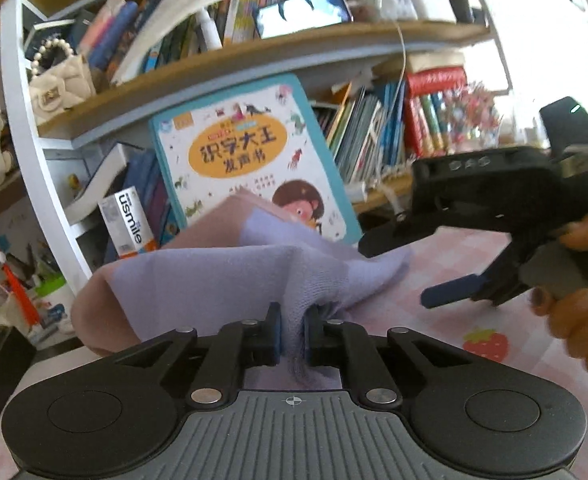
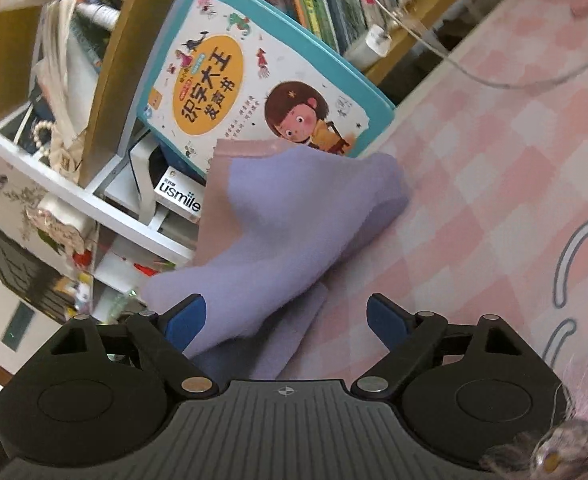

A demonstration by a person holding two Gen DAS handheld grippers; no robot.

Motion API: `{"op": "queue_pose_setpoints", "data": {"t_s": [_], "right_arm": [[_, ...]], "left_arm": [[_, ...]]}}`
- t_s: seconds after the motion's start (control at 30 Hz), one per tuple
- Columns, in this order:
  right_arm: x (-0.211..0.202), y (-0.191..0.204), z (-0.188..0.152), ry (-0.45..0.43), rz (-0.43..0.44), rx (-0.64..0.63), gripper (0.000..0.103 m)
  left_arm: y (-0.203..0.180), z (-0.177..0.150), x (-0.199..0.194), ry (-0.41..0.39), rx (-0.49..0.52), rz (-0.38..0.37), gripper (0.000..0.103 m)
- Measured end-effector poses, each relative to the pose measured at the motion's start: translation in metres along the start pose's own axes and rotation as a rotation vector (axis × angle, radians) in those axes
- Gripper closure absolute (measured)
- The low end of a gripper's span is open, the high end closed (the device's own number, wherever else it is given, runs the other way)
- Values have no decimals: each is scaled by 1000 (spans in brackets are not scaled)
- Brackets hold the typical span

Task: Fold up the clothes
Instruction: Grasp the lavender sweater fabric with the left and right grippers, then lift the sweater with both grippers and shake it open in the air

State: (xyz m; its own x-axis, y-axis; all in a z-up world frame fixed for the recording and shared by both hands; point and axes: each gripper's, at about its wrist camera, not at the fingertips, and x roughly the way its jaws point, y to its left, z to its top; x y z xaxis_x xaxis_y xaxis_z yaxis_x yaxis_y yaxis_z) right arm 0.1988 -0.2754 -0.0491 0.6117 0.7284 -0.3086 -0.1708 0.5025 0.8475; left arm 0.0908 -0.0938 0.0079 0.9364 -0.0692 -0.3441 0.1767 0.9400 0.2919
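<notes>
A lilac sock [image 1: 222, 276] with a dusty-pink cuff is lifted off the pink checked tablecloth [image 2: 474, 200]. My left gripper [image 1: 293, 320] is shut on a bunched fold of the sock, with fabric squeezed between its blue pads. The toe end droops to the right onto the cloth. My right gripper [image 1: 410, 268], held by a person's hand [image 1: 582, 308], hovers at that toe end with its jaws wide apart. In the right wrist view the sock [image 2: 294, 216] drapes across the gap of the right gripper [image 2: 286, 312], close to the left pad [image 2: 186, 320], and no pad presses on it.
A teal-edged children's book [image 1: 246, 152] leans against a crowded bookshelf [image 1: 254, 52] just behind the sock. A white usmile box [image 1: 132, 224] and a white quilted purse [image 1: 60, 84] stand at the left. A thin cable [image 2: 534, 80] loops over the cloth at the far right.
</notes>
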Motion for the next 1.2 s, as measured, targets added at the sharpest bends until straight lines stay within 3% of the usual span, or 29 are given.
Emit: {"op": "queue_pose_setpoints", "data": {"t_s": [0.13,0.2,0.23,0.27,0.3,0.37,0.5,0.6,0.7,0.83,0.87,0.93,1.03,1.2], "right_arm": [[10,0,2,6,19,66,16],[16,-1,2,16,28,114,27],[18,-1,1,17,19,137,44],[18,-1,0,20,11,148,74],[17,-1,-1,24,4,157,86],[7,4,-1,25,57,140,90],[-49,47,14,-104,203,44,91],[-107,104,34,-244,348,-51,91],[-165,173,47,-362,472,-233,92],[-209,253,54,-401,595,-463,92],[-211,264,54,-389,606,-495,92],[-207,281,52,-359,604,-543,92],[-173,278,40,-275,510,-567,92],[-73,219,10,-41,259,-489,92]], "left_arm": [[3,-6,-19,-25,-30,-28,94],[3,-8,-33,-39,-43,-47,94],[4,-10,-38,-46,-41,-50,94],[4,-12,-46,-55,-33,-46,94],[4,-15,-54,-63,-21,-38,94],[5,-17,-68,-81,-5,-44,94],[3,-4,-102,-189,15,-89,94],[0,28,-145,-370,26,-152,94],[11,58,-189,-558,-19,-219,94],[46,80,-235,-737,-152,-328,94],[54,81,-239,-747,-183,-355,94],[70,77,-242,-739,-247,-411,94],[81,57,-229,-627,-316,-459,94],[101,-18,-174,-276,-453,-420,94]]}}
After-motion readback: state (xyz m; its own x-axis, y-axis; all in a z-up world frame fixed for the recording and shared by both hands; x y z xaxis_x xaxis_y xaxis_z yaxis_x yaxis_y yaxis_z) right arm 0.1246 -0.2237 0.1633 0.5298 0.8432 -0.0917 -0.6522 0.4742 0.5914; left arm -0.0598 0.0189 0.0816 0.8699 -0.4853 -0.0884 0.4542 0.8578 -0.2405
